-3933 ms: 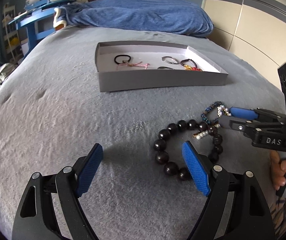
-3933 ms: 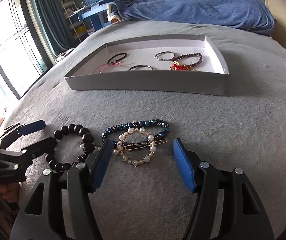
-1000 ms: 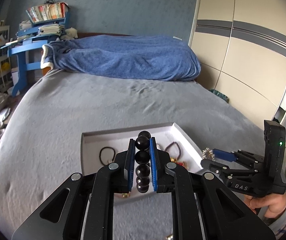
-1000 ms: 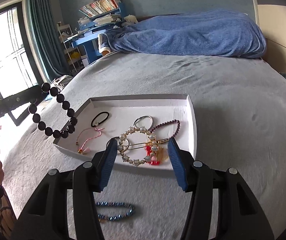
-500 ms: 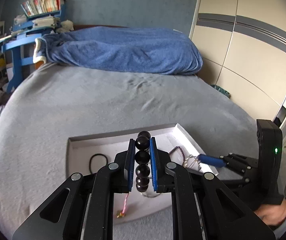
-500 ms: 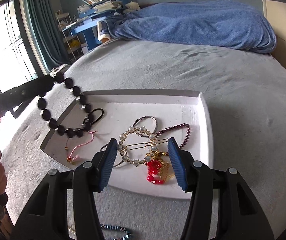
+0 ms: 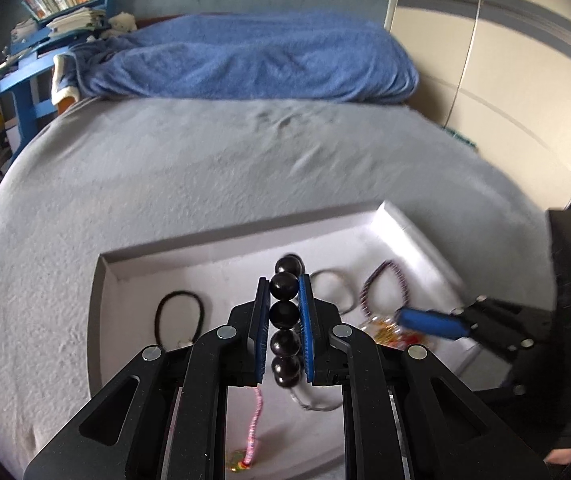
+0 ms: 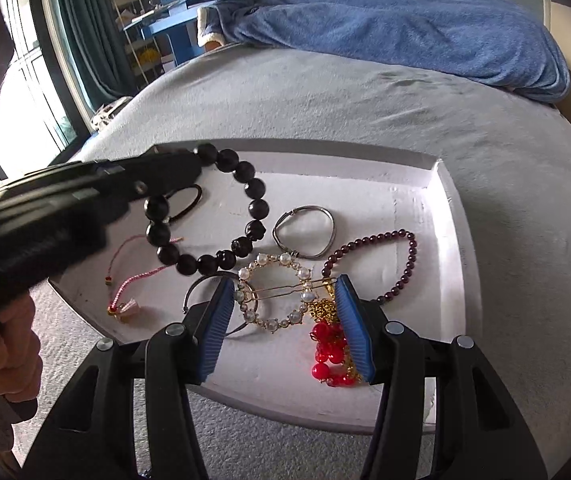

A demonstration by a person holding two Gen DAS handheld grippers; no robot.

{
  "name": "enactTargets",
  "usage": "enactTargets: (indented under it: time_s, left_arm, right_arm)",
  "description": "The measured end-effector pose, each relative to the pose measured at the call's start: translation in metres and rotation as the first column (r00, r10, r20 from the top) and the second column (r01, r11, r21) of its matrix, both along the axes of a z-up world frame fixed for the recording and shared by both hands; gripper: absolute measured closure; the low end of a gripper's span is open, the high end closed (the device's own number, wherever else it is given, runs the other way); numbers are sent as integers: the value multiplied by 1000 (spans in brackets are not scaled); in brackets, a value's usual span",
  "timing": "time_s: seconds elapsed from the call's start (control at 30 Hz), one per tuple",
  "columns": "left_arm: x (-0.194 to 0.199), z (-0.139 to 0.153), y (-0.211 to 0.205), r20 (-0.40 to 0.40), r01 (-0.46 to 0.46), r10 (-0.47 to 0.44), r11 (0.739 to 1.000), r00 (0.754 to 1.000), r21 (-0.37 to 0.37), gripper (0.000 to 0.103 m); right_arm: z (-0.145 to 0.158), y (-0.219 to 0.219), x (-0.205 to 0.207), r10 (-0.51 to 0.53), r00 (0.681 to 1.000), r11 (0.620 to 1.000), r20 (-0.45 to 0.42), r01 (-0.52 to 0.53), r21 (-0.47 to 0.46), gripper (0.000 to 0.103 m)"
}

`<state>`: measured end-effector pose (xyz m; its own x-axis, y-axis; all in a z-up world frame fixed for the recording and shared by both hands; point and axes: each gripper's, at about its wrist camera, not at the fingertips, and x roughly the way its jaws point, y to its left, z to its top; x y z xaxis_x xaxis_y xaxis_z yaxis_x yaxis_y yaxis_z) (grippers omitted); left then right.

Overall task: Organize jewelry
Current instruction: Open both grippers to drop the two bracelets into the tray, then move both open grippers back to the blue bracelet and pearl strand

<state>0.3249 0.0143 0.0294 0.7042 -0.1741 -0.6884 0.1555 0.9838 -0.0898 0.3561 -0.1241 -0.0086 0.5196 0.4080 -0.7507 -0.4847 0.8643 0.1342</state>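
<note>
The left tongs [image 7: 284, 320], clamped on the black bead bracelet [image 8: 209, 224], hung it directly over the white tray [image 8: 441, 208]; the right tongs [image 8: 285, 320] gripped the pearl hairpin [image 8: 273, 292] above the tray's near edge.

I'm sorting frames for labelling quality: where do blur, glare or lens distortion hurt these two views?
Left wrist view: the right gripper is smeared by motion blur, and the black bead bracelet stays sharp. Right wrist view: the window is blown out white, and the left gripper body is dark and slightly blurred, while the pearl hair clip is crisp. Both views: fisheye bends the tray edges.
</note>
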Motion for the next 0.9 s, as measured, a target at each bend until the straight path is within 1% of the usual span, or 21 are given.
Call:
enactTargets:
  time_s: [0.1,0.17,0.23,0.3,0.37,0.43,0.47,0.53,0.57,0.6,0.67,0.7,0.73,0.8,0.83,0.9]
  left_arm:
    - [3,-8,1,-31,-14,15,999,999,35,88]
    - [3,-10,0,-37,-18,21,998,999,56,87]
    - [0,-11,0,-32,-22,24,997,999,68,75]
    - [-4,-8,1,-15,-26,27,997,1000,70,67]
    - [-9,-4,2,-2,-28,29,997,1000,75,63]
    - [-15,0,4,17,-32,31,997,999,75,54]
    - [-18,3,5,29,-36,34,997,999,71,52]
    - [-24,7,8,44,-43,40,997,998,65,44]
    - [-25,9,10,51,-48,45,997,998,64,41]
    - [-30,12,12,64,-56,52,997,997,60,38]
    - [-37,16,16,77,-67,63,997,995,47,37]
    - [-41,17,17,83,-75,71,996,994,46,30]
    - [-45,18,19,94,-85,81,995,992,45,27]
    - [-56,20,22,112,-97,93,995,989,26,26]
    - [-62,21,24,118,-103,101,994,988,16,23]
    - [-74,20,25,128,-116,114,993,985,8,20]
  right_arm:
    - [-4,4,2,7,1000,1000,-5,-7,-30,51]
    - [-6,6,3,9,1000,999,-8,-10,-42,50]
    - [-7,8,3,13,1000,999,-8,-14,-52,50]
    - [-7,7,1,14,1000,999,-6,-14,-52,49]
    - [-7,6,-1,12,1000,999,-7,-13,-49,49]
    - [-6,4,-3,9,1000,999,0,-9,-41,48]
    - [-4,3,-6,8,1000,999,5,-8,-34,48]
    - [1,-1,-12,6,1000,1000,24,-5,-17,43]
    - [2,-3,-14,5,1000,1000,31,-4,-12,43]
    - [4,-5,-17,3,999,1000,40,-3,-5,43]
    - [9,-10,-25,-1,998,1000,68,1,10,42]
    - [12,-13,-29,-6,996,1000,84,5,17,42]
    - [16,-19,-34,-17,994,1000,107,15,27,41]
    - [21,-29,-43,-37,990,998,139,30,48,40]
    - [23,-34,-47,-49,987,998,152,41,58,38]
    - [25,-43,-54,-67,983,996,170,55,74,37]
